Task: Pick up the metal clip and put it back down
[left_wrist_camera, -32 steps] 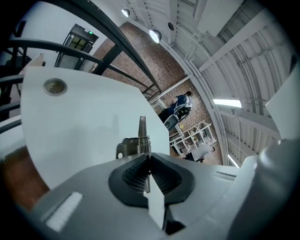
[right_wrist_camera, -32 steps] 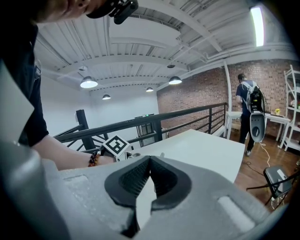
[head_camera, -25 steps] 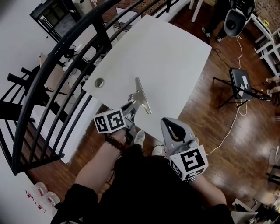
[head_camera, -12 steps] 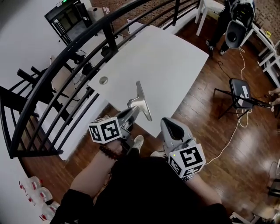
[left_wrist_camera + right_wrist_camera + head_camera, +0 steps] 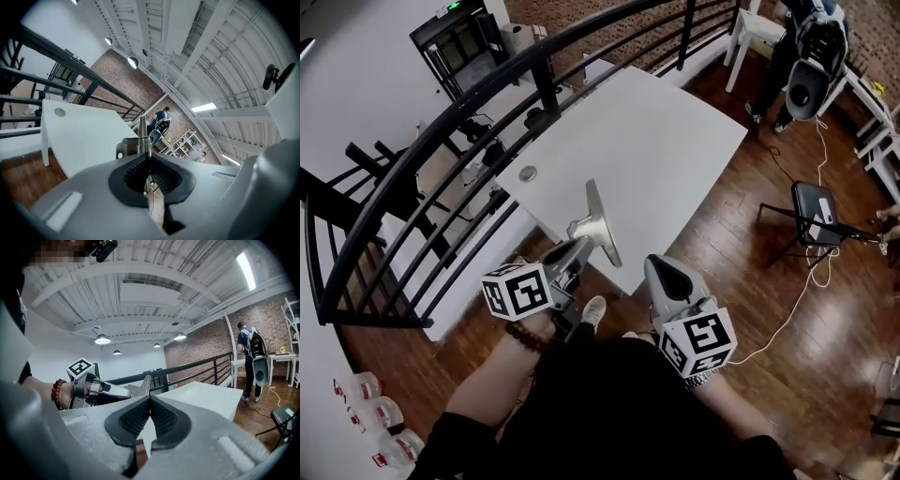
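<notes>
Roughly halfway: the pick-up looks done and the put-down is left. The left gripper [image 5: 577,246] has its jaws closed down tight on the metal clip [image 5: 600,225]. In the left gripper view the ribbed pads [image 5: 158,174] pinch the clip's thin handle, and the rest of the clip [image 5: 139,137] stands out past the tips, edge-on and upright. In the head view the clip sits over the near edge of the white table [image 5: 656,141], with its long flat bar angled up and away from the person. It appears to be off the table top and held in the air, though no view shows the gap under it cleanly, so that is a judgement. The right gripper [image 5: 662,270] hangs just beside the left one, near the table's edge and apart from the clip. Its own view shows the jaws together with nothing between them [image 5: 150,405], so it has no part in the hold. What remains: lower the clip onto bare table, open the left jaws, back off. Plenty of free table surface ahead for that.
</notes>
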Tool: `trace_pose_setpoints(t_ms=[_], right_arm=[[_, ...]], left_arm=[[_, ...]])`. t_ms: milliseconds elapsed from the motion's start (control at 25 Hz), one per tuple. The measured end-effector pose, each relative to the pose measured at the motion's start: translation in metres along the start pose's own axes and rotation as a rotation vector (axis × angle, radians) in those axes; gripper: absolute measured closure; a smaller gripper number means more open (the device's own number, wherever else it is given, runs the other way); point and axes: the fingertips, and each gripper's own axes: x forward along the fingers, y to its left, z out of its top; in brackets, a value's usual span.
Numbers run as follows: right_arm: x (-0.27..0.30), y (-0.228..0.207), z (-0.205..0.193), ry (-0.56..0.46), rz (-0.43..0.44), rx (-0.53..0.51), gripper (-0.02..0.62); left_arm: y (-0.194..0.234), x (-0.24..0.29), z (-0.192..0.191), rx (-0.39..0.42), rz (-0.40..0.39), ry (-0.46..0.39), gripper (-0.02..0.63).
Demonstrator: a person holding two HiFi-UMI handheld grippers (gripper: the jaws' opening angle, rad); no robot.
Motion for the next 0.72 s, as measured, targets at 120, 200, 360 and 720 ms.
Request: trace_pose_setpoints(t_ms=[120, 200, 360, 720], right_arm=[[0.002, 0.004, 0.001, -0.003, 0.005, -0.009, 0.606], [0.003, 0.006, 0.003, -0.005, 0.005, -0.012, 0.606], [0.000, 0.004, 0.005, -0.009, 0.003, -0.015, 0.606], [-0.010, -0.004, 0.004, -0.018, -0.003, -0.016, 0.606]], left_arm=[[0.001, -0.003, 0.002, 0.007, -0.004, -0.009, 0.584], [-0.001, -0.005, 0.004, 0.005, -0.011, -0.015, 0.584], [-0.004, -0.004, 0.007, -0.007, -0.019, -0.027, 0.584], [-0.013, 0.004, -0.001, 0.002, -0.027, -0.018, 0.584]])
